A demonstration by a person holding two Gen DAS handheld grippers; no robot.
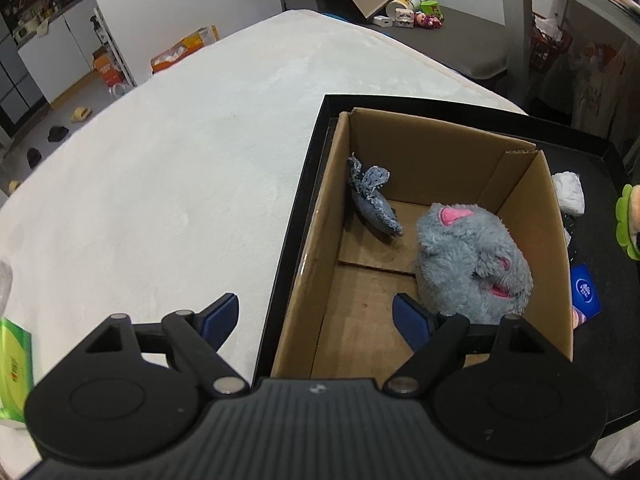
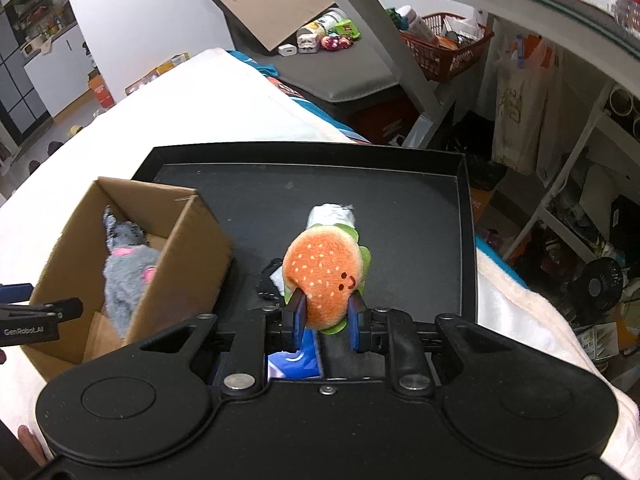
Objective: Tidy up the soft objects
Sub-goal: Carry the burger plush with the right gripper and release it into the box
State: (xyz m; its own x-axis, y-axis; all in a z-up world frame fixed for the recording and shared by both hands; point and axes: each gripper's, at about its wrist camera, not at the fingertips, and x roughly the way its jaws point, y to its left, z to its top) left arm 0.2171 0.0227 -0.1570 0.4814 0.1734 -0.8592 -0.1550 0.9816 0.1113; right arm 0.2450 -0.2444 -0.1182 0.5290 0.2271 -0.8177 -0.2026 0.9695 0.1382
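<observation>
Right hand-held gripper (image 2: 326,322) clamps burger plush (image 2: 324,278) (smiling) — aloft.

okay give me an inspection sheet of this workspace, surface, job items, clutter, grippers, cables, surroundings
Surface: white fleecy cover; black tray on it.
Job's things: cardboard box in the tray holds a grey plush and denim toy; burger plush held above the tray.
Clutter: white bundle, blue packet in tray; green packet on cover.
Grippers: left gripper jaws open, empty; right gripper jaws shut on burger plush.
Cables: nothing seen.
Surroundings: red basket, shelving, floor boxes.
</observation>
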